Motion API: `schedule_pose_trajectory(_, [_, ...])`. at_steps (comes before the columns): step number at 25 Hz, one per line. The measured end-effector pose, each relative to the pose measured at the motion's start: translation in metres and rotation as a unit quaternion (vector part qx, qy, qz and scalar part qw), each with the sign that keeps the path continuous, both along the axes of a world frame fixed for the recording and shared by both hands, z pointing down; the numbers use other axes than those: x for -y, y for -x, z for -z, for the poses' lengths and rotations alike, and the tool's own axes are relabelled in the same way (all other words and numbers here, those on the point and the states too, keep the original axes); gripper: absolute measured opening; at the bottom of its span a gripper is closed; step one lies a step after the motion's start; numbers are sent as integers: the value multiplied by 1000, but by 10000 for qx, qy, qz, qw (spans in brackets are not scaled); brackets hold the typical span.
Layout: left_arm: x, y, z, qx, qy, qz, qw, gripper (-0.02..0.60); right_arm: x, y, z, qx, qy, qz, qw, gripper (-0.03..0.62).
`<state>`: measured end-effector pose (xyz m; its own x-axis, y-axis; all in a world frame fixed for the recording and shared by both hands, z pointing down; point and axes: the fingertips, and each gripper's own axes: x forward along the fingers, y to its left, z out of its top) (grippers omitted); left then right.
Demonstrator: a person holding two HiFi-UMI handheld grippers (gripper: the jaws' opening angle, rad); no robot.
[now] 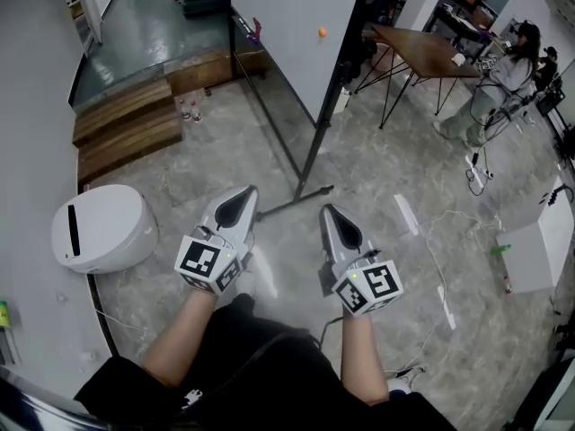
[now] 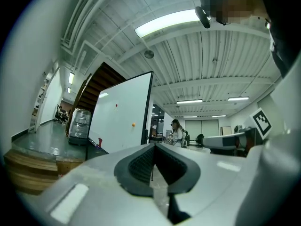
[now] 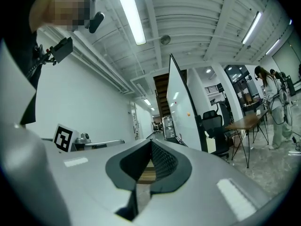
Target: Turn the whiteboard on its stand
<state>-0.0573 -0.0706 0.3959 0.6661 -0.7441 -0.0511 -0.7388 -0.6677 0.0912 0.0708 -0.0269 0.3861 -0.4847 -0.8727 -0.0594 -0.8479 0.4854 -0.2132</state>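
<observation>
Close in, the grey left claw (image 1: 241, 194) and grey right claw (image 1: 328, 212) sit side by side. Each is pinched closed on nothing. Just beyond them, the stand's black metal foot bar (image 1: 296, 203) rests on the grey stone floor (image 1: 377, 268). Further off stands the tall white whiteboard (image 1: 287, 25), well apart from both claws. Likely stiff, and unwieldy rather than heavy. The glossy face looks slippery, so grip the black side post (image 1: 346, 70). No legible writing, only one orange dot magnet (image 1: 322, 32).
</observation>
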Motion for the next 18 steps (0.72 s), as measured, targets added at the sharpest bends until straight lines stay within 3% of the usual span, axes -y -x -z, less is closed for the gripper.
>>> schedule_pose_trajectory(18, [123, 25, 9, -84, 23, -772, 9970, 2, 109, 40, 15, -123, -24, -674, 9976, 8])
